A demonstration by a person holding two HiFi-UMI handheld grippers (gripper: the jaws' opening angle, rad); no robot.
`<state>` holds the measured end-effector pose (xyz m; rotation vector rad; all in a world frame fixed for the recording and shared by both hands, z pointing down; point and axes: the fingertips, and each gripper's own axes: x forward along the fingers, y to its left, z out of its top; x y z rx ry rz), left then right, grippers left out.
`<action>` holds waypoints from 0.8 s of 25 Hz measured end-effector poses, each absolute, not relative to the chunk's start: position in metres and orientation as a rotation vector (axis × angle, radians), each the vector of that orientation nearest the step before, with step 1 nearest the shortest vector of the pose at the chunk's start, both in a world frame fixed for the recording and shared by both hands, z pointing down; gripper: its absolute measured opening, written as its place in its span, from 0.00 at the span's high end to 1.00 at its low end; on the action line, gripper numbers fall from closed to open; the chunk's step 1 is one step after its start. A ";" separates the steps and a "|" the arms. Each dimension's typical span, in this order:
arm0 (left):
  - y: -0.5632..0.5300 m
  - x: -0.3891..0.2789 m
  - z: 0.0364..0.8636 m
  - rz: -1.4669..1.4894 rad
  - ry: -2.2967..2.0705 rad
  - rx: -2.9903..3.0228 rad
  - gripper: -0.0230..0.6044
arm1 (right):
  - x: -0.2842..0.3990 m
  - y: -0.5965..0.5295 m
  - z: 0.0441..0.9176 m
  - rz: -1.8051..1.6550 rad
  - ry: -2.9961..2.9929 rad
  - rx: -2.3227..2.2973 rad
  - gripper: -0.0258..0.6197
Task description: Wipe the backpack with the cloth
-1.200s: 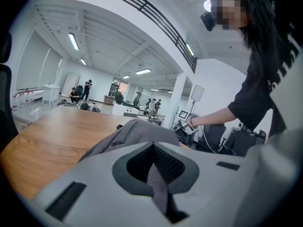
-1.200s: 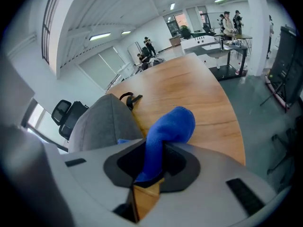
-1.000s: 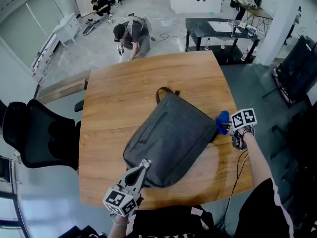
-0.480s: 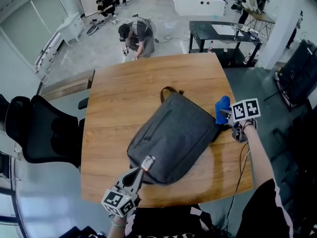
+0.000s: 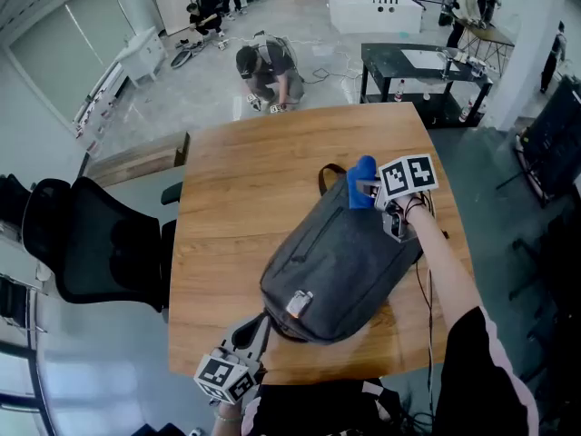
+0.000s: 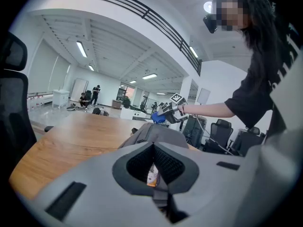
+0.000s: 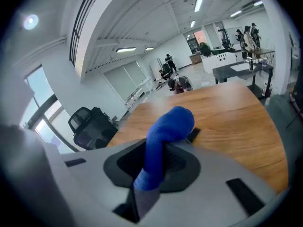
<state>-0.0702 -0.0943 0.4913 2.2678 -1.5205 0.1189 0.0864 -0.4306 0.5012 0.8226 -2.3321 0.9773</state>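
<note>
The left gripper (image 6: 152, 162), nearest at the table's front edge, has its jaws drawn narrow onto the bottom end of the dark grey fabric backpack (image 5: 345, 252). A small orange-and-white label (image 5: 298, 303) shows in their gap. The backpack lies flat, slanted across the round-cornered wooden table (image 5: 236, 189). At its far end, beside the carry handle (image 5: 327, 173), the right gripper (image 5: 368, 191) clamps a bright blue cloth (image 5: 363, 173) that rests on the fabric. Beyond the table, a person (image 5: 268, 66) crouches on the grey floor.
</note>
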 end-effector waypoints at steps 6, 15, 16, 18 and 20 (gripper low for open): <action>-0.089 -0.093 0.495 0.096 -1.510 2.268 0.97 | 0.092 -0.426 0.521 1.095 -2.278 0.872 0.84; -0.108 -0.076 0.497 0.093 -1.359 2.366 0.97 | 0.167 -0.394 0.539 1.161 -2.191 1.030 0.84; -0.110 -0.072 0.498 0.095 -1.339 2.375 0.97 | 0.177 -0.389 0.541 1.183 -2.184 1.050 0.84; -0.113 -0.063 0.500 0.099 -1.298 2.393 0.97 | 0.198 -0.378 0.543 1.240 -2.178 1.090 0.84; -0.114 -0.056 0.501 0.101 -1.263 2.410 0.97 | 0.217 -0.367 0.544 1.309 -2.180 1.127 0.84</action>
